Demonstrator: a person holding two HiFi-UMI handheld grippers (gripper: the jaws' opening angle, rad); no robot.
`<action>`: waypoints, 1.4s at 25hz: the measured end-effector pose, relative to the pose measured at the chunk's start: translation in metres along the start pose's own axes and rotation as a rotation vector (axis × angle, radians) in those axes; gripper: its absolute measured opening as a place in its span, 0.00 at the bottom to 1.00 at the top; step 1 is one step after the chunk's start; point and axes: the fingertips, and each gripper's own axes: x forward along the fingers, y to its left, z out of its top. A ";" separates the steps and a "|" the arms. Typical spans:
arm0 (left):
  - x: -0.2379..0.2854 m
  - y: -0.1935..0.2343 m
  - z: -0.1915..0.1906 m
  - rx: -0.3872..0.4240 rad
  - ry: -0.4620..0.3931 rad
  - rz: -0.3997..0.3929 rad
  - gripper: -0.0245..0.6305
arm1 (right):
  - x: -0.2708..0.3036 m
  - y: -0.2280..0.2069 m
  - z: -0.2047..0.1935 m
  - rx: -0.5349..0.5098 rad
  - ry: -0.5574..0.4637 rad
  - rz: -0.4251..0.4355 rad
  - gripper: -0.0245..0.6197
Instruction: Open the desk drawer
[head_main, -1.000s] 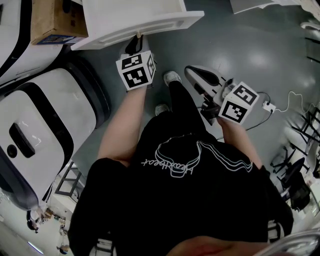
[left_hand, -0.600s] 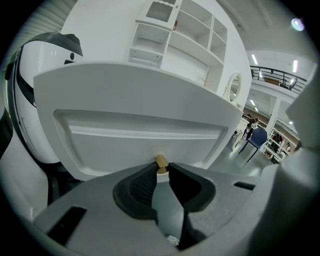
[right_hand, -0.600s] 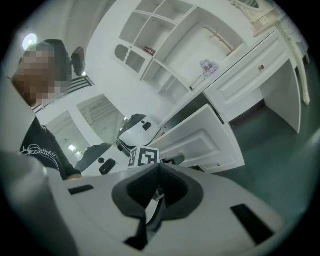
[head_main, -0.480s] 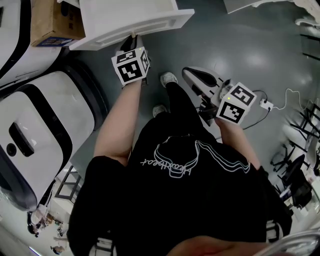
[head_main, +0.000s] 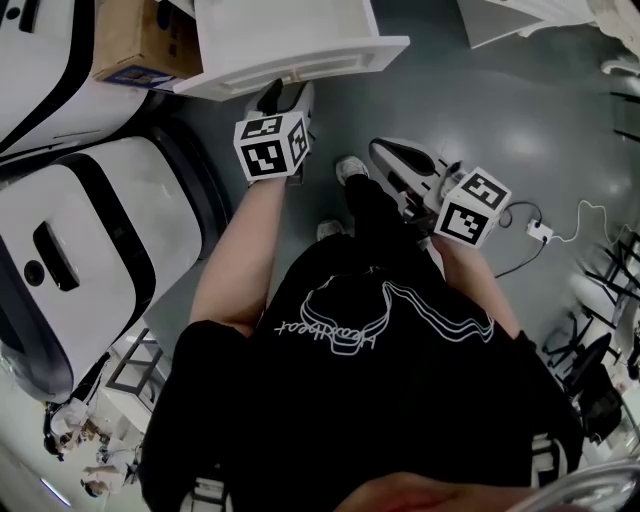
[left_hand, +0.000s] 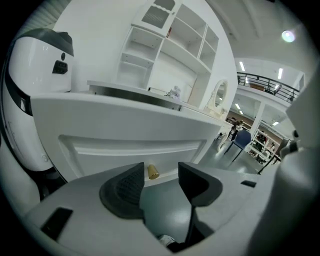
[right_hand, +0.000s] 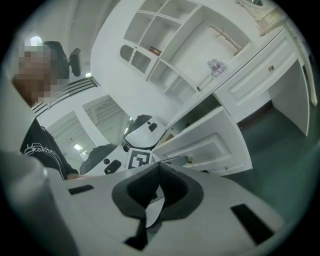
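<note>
Left tool (left_hand: 161, 168) released knob (left_hand: 152, 172), jaws opening, empty

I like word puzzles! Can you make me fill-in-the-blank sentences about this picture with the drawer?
The white desk drawer stands ____. The left gripper's jaws are opening with nothing between them, just before the drawer's small round ____. The right gripper's jaws are ____ and empty.
Missing words: open; knob; shut.
</note>
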 end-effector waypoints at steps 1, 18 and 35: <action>-0.008 -0.005 0.004 0.006 -0.009 -0.021 0.35 | 0.003 0.005 0.000 -0.012 0.007 0.004 0.05; -0.254 -0.118 0.095 0.087 -0.141 -0.438 0.34 | -0.041 0.154 0.058 -0.280 -0.023 0.082 0.05; -0.413 -0.208 0.144 0.244 -0.357 -0.617 0.04 | -0.089 0.290 0.083 -0.492 -0.142 0.292 0.05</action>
